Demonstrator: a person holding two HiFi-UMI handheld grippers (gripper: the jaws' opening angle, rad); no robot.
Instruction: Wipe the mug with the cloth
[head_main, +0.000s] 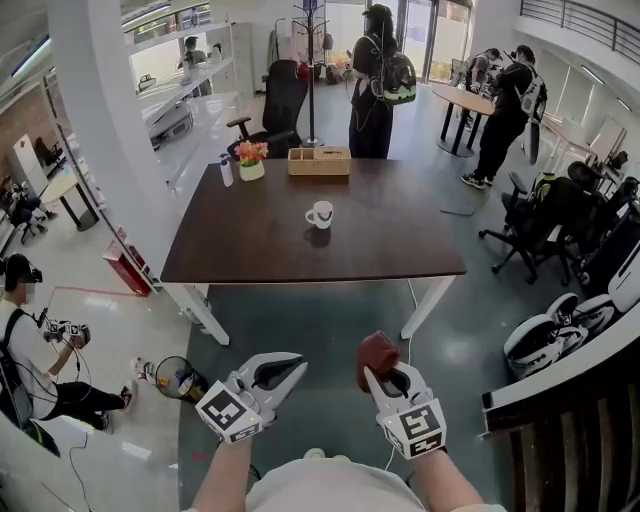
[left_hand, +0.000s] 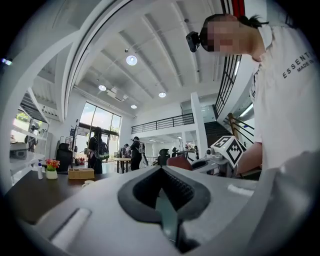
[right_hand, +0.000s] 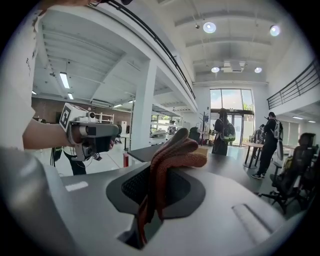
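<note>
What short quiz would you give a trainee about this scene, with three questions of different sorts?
1. True or false: the mug stands on the dark table, apart from both tools.
2. Fill in: the left tool has its jaws ____, with nothing between them.
3. The red cloth is: A. on the table; B. clamped in the right tool; C. inside the mug.
Key: 1 true; 2 together; 3 B.

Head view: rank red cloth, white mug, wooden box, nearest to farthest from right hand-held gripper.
1. Reddish-brown cloth, clamped in the right hand-held gripper.
2. White ceramic mug, centre of the dark table.
3. Light wooden box, at the table's far edge.
</note>
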